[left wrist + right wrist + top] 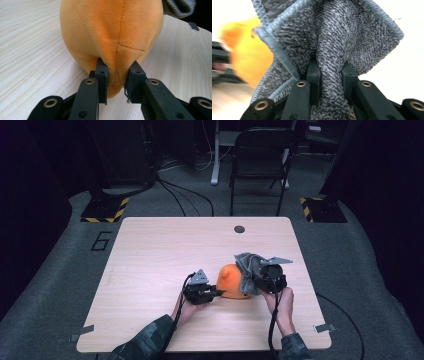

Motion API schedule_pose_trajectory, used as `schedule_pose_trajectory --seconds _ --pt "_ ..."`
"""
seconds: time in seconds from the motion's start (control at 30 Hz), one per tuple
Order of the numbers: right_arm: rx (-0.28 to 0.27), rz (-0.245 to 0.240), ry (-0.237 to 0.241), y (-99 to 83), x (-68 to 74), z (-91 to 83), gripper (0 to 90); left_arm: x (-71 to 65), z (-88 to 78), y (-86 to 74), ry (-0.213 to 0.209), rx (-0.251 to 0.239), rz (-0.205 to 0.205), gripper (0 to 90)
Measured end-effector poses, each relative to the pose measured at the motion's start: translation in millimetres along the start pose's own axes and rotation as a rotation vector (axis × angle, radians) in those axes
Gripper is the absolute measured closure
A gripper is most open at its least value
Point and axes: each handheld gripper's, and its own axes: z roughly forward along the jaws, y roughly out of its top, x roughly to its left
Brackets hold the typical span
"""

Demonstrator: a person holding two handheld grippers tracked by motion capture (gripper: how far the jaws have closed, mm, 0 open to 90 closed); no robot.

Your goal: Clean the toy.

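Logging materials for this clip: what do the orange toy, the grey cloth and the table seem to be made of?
Orange plush toy: soft short-pile fabric, matte, with stitched seams; apparently stuffed, since it dents where pinched. Grey cloth: looped terry or microfibre with a stitched hem. Table: pale wood-grain top, smooth, probably laminate.
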Motion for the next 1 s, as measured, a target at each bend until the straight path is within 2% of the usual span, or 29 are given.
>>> schedule_pose_trajectory --seconds 0.07,0.17,0.27,0.3,0.37,0.43,0.53,0.6,0.67,0.73,0.8,0.87,0.93,1.0 --pt "0.027 0.036 -0.018 -5.4 -10.9 4.3 74.0 -0.1 0.2 -0.1 -0.001 0.000 0.001 74.0" --pt "0.095 0.046 -0.093 -15.6 -25.3 16.5 74.1 0.6 0.5 -0.6 -0.004 -0.001 0.002 73.6" --pt "0.184 0.108 -0.081 -31.2 -42.2 35.5 74.1 3.2 0.1 -0.6 -0.003 0.002 0.009 72.8" --pt "0.193 0.123 -0.073 -33.8 -47.3 38.3 74.1 3.5 0.0 -0.5 -0.004 0.002 0.008 72.8" --pt "0.168 0.150 -0.062 -31.7 -52.3 34.9 74.2 2.3 0.2 0.0 0.000 0.005 0.018 72.7" --pt "0.111 0.134 -0.060 -23.3 -51.5 22.0 74.5 1.1 0.1 0.4 0.001 0.006 0.020 72.6" --pt "0.031 0.126 -0.033 -11.0 -44.4 -0.2 74.6 0.7 0.4 0.5 0.005 0.004 0.025 72.5" --pt "-0.034 0.119 0.014 -1.2 -35.2 -17.1 74.6 0.5 0.6 0.8 0.008 0.004 0.027 72.5" --pt "-0.096 0.107 0.067 8.9 -20.0 -31.5 74.6 0.2 0.6 1.0 0.009 0.006 0.029 72.5" --pt "-0.146 0.067 0.111 17.1 -1.6 -41.0 74.6 0.1 0.7 1.1 0.009 0.006 0.031 72.4" --pt "-0.181 0.036 0.172 22.4 17.8 -44.5 74.5 -0.9 0.4 1.4 0.008 0.012 0.032 72.4" --pt "-0.186 0.007 0.222 24.7 35.3 -41.5 74.4 -2.2 1.1 1.9 0.020 0.004 0.044 72.4" --pt "-0.162 -0.042 0.206 24.7 47.5 -34.4 74.3 -2.6 0.9 2.2 0.019 0.012 0.050 72.4" --pt "-0.110 -0.103 0.137 20.8 54.4 -21.9 74.3 -2.4 1.1 1.8 0.018 0.009 0.044 72.4"
